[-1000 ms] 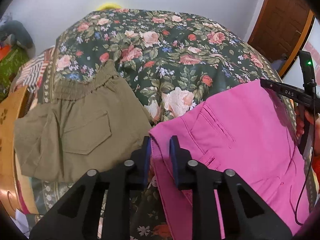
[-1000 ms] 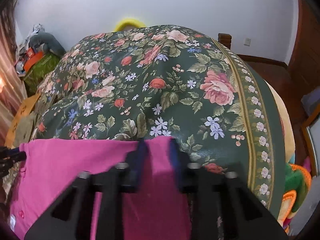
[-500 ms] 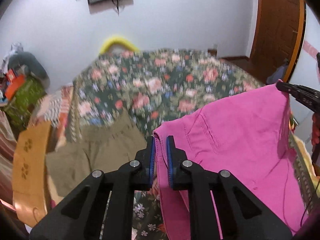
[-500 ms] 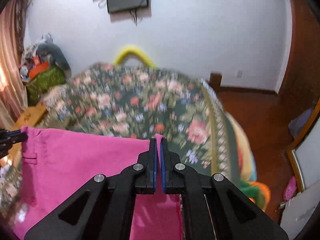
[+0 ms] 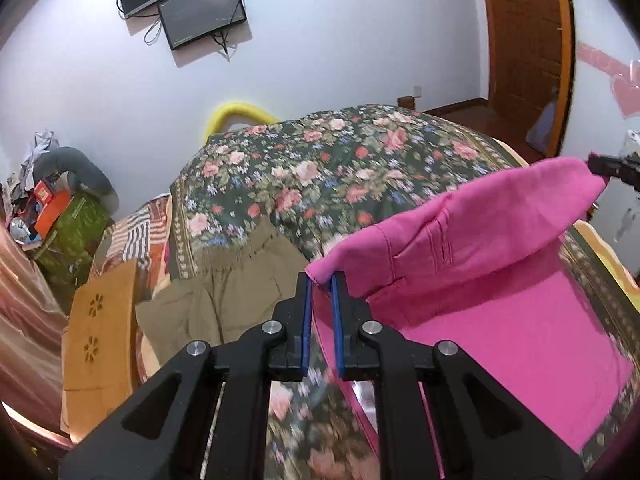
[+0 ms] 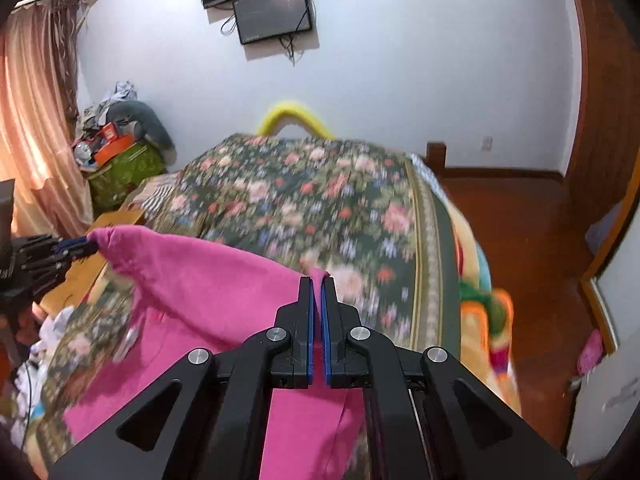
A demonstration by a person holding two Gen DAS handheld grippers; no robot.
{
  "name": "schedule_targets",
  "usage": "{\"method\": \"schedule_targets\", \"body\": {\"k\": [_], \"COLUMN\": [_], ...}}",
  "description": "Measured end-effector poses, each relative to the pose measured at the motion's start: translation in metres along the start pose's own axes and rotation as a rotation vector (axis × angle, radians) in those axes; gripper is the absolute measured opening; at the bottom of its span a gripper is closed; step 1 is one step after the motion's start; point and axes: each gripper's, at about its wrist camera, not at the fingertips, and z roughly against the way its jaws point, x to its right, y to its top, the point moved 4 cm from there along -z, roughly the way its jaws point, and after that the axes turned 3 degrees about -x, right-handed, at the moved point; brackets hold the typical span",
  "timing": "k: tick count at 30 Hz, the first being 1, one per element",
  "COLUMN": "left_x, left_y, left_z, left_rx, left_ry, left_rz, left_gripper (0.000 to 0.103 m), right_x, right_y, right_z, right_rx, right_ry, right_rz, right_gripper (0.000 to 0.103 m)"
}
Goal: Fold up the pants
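Bright pink pants [image 5: 480, 240] hang lifted by the waistband above the floral bed [image 5: 340, 168], the rest draped down over the bed's near end. My left gripper [image 5: 320, 280] is shut on one waistband corner. My right gripper [image 6: 319, 282] is shut on the other corner of the pink pants [image 6: 208, 280]. The right gripper shows at the far right of the left wrist view [image 5: 612, 168], the left gripper at the far left of the right wrist view [image 6: 60, 250].
Folded olive-green pants [image 5: 240, 284] lie on the bed's left side. A wooden piece with flower cut-outs [image 5: 100, 320] stands beside the bed. A pile of clutter [image 6: 120, 152] sits by the curtain. A television [image 6: 272, 12] hangs on the wall. A wooden door [image 5: 524, 40] is at the right.
Both grippers have risen, lifting the pink waistband off the bed. The pants now hang between them, and the views tilted up toward the wall.
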Motion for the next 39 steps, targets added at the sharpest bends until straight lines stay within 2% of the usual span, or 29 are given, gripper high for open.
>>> {"method": "schedule_targets", "body": {"k": [5, 9, 13, 17, 19, 22, 27, 28, 29, 30, 32, 33, 36, 38, 39], "left_x": [0.013, 0.024, 0.034, 0.038, 0.036, 0.027, 0.016, 0.015, 0.016, 0.018, 0.026, 0.030, 0.050, 0.065, 0.070], "left_y": [-0.039, -0.075, -0.116, -0.152, -0.160, -0.165, -0.148, -0.144, -0.139, -0.135, -0.126, -0.123, -0.117, -0.117, -0.117], "left_z": [0.019, 0.024, 0.020, 0.018, 0.021, 0.030, 0.054, 0.058, 0.063, 0.065, 0.071, 0.072, 0.072, 0.068, 0.067], "left_rx": [-0.014, -0.059, -0.141, -0.221, -0.236, -0.244, -0.191, -0.182, -0.171, -0.163, -0.146, -0.142, -0.143, -0.141, -0.142], "left_ry": [-0.030, -0.075, -0.117, -0.127, -0.116, -0.115, -0.096, -0.101, -0.107, -0.111, -0.130, -0.138, -0.163, -0.185, -0.189], "left_rz": [-0.002, 0.017, 0.035, 0.037, 0.036, 0.053, 0.049, 0.048, 0.049, 0.050, 0.044, 0.035, -0.003, -0.027, -0.037], "left_gripper": [0.009, 0.009, 0.008, 0.008, 0.008, 0.008, 0.008, 0.008, 0.008, 0.008, 0.009, 0.010, 0.030, 0.051, 0.053], "right_x": [-0.014, -0.021, -0.022, -0.023, -0.023, -0.024, -0.035, -0.038, -0.043, -0.046, -0.057, -0.063, -0.081, -0.094, -0.098], "right_y": [-0.048, -0.083, -0.114, -0.147, -0.160, -0.171, -0.163, -0.161, -0.155, -0.154, -0.147, -0.146, -0.148, -0.155, -0.159], "right_z": [0.018, 0.025, 0.029, 0.030, 0.028, 0.031, 0.051, 0.055, 0.059, 0.061, 0.064, 0.064, 0.053, 0.036, 0.029], "right_rx": [-0.071, -0.116, -0.158, -0.215, -0.262, -0.285, -0.243, -0.233, -0.220, -0.213, -0.187, -0.176, -0.198, -0.233, -0.252], "right_ry": [-0.003, 0.004, 0.011, 0.003, -0.012, -0.019, -0.039, -0.037, -0.028, -0.024, -0.015, -0.005, 0.024, 0.039, 0.047], "right_rz": [0.046, 0.034, 0.005, -0.006, -0.006, -0.007, 0.025, 0.033, 0.044, 0.050, 0.078, 0.097, 0.158, 0.199, 0.210], "right_gripper": [0.003, 0.003, 0.003, 0.003, 0.003, 0.003, 0.005, 0.007, 0.015, 0.028, 0.046, 0.047, 0.047, 0.047, 0.047]}}
